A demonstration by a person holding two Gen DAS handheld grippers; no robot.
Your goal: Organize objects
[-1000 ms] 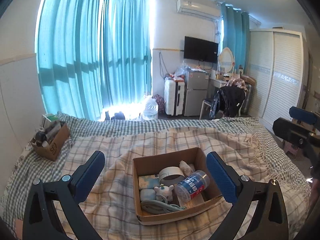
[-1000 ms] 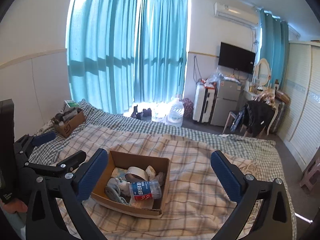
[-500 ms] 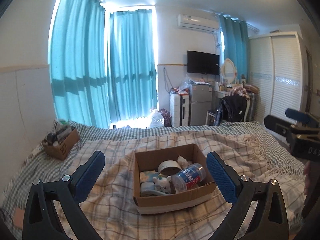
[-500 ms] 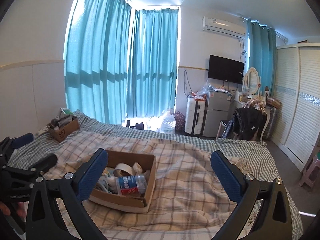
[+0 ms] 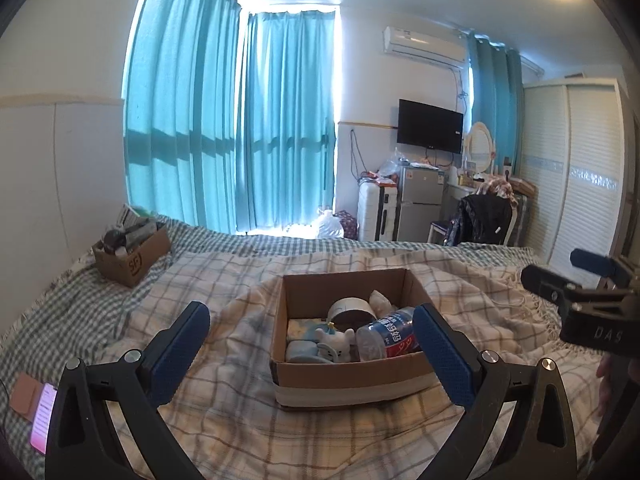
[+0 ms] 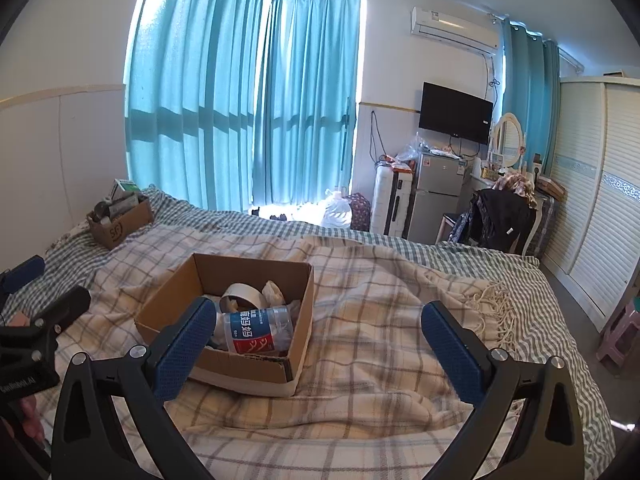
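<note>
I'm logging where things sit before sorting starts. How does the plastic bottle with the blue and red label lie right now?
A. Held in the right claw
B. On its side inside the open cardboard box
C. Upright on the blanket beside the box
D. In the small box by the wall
B: the bottle lies on its side inside the cardboard box, next to the tape roll; both claws are open and hold nothing.

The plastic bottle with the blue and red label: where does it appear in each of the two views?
Left wrist view: plastic bottle lies in the near right corner of the cardboard box, right of centre.
Right wrist view: bottle lies left of centre, in the same box.
Shared landmark: the television.
</note>
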